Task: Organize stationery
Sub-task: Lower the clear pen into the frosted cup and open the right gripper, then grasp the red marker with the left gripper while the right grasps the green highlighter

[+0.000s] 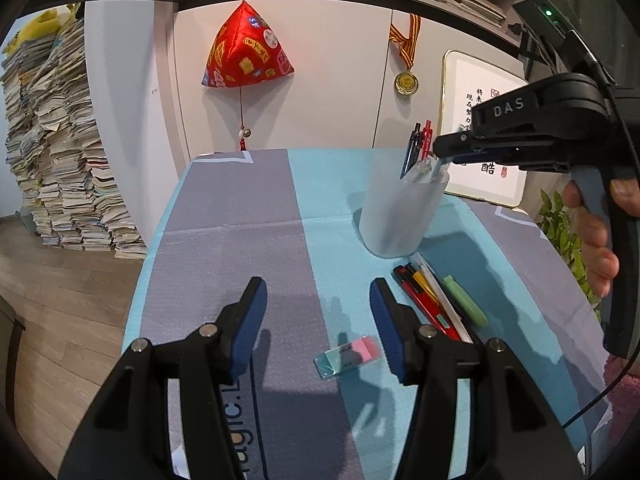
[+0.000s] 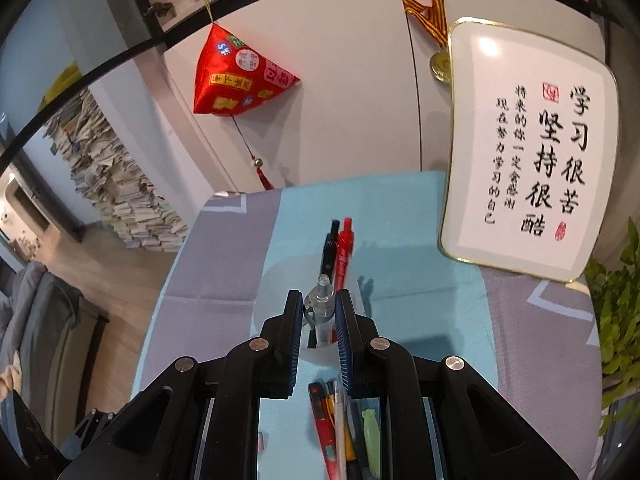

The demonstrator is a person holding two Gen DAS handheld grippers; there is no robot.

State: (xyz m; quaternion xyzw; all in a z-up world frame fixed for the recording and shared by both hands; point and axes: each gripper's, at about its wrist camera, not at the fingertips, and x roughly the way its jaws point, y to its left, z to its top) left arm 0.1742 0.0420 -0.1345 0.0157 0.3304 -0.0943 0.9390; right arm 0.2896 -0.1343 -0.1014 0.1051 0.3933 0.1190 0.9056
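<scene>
A frosted pen cup (image 1: 400, 208) stands on the blue and grey table mat, holding a black pen (image 1: 413, 148) and a red pen (image 1: 426, 140). My right gripper (image 2: 319, 312) is shut on a clear pen (image 2: 322, 312) and holds it over the cup's mouth; it also shows in the left wrist view (image 1: 444, 152). My left gripper (image 1: 318, 312) is open and empty above a pink and teal eraser (image 1: 347, 356). A row of pens (image 1: 432, 300) and a green highlighter (image 1: 466, 302) lies in front of the cup, also in the right wrist view (image 2: 340, 432).
A framed calligraphy board (image 2: 528, 148) leans against the white cabinet behind the cup. A red hanging ornament (image 1: 246, 54) and a medal (image 1: 407, 82) hang on the cabinet. A green plant (image 2: 616, 320) stands at the right edge. Stacked papers (image 1: 60, 152) stand on the floor at left.
</scene>
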